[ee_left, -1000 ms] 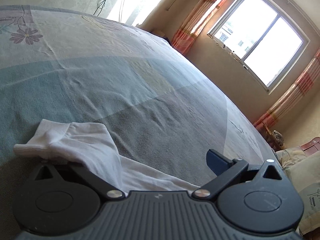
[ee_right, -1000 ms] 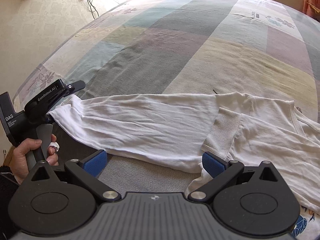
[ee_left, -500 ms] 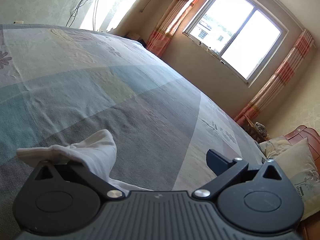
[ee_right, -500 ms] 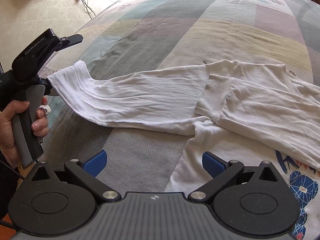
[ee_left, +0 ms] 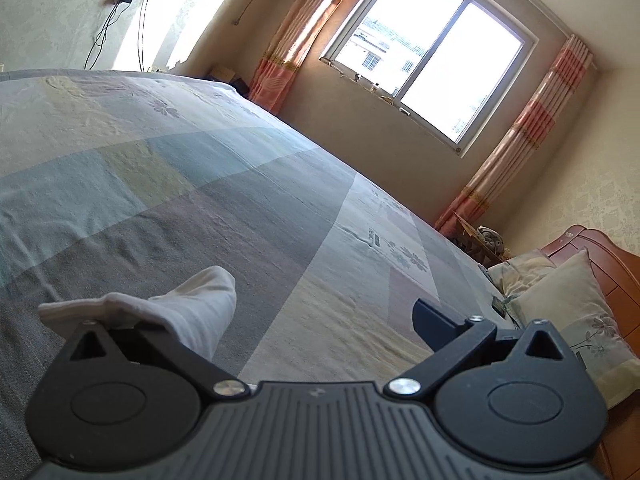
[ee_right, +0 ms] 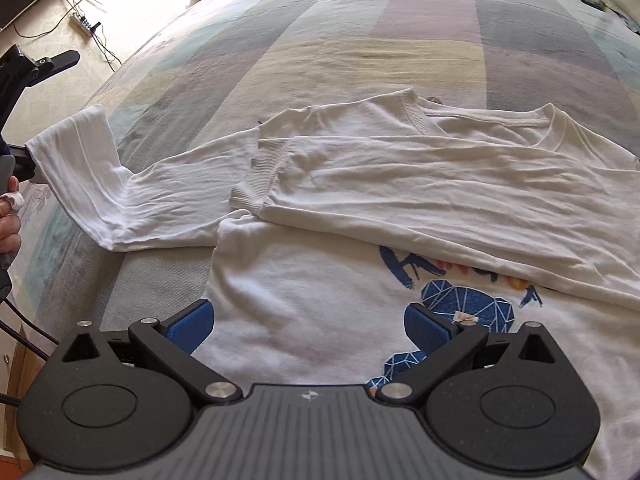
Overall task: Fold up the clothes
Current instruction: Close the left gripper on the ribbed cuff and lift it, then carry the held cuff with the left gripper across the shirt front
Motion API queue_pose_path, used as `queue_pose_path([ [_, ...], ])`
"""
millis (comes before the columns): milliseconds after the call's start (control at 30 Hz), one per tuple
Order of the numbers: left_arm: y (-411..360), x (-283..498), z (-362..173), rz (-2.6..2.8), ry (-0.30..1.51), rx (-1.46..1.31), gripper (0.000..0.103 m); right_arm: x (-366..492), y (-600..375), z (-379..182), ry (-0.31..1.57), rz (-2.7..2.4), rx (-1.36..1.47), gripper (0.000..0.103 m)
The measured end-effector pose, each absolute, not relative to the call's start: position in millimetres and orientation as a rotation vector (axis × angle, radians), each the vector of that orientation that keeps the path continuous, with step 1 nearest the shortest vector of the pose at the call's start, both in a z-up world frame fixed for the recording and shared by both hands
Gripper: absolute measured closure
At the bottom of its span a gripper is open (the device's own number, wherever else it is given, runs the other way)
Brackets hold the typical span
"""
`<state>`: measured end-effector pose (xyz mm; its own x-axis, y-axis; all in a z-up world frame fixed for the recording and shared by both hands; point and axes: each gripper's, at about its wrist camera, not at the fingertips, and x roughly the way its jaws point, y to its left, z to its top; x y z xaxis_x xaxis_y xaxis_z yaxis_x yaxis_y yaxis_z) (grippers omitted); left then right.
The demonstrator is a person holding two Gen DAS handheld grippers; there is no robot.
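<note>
A white long-sleeved shirt with a blue print lies flat on the bed. One sleeve is folded across its chest, with the ribbed cuff at mid-frame. The other sleeve stretches out to the left, and its end is lifted off the bed. That end drapes over the left finger of my left gripper, hiding the pad. The jaws stand wide apart. My right gripper hovers open over the shirt's body, nothing between its blue pads.
The bed has a patchwork cover in pastel blocks. Pillows and a wooden headboard are at the right. A window with striped curtains is beyond the bed. A hand holds the left gripper at the bed's left edge.
The left gripper has risen and swung toward the headboard, lifting the sleeve end off the bed. The right gripper has moved right, from the sleeve over to the shirt's body and print.
</note>
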<state>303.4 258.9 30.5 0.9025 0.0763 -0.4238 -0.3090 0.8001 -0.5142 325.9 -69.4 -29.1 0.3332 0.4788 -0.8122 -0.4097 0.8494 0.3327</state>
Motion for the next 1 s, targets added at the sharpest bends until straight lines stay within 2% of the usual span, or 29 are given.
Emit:
queue_pose_path([
  [433, 192.9, 325.0, 56.3, 0.175, 0.426, -0.51, 0.001, 326.2, -118.9, -29.9, 1.113, 0.568, 0.047, 0.0],
  [633, 163.1, 332.4, 61.1, 0.154, 0.44, -0.477, 0.001, 330.3, -140.7, -18.3, 1.059, 0.682, 0.104, 0.0],
  [867, 136.1, 338.4, 72.8, 0.145, 0.457, -0.468, 0.001, 334.1, -147.9, -12.1, 1.081, 0.663, -0.054, 0.0],
  [1000, 118.2, 346.5, 79.9, 0.132, 0.462, -0.453, 0.001, 335.1, -164.4, -12.8, 1.101, 0.684, 0.015, 0.0],
])
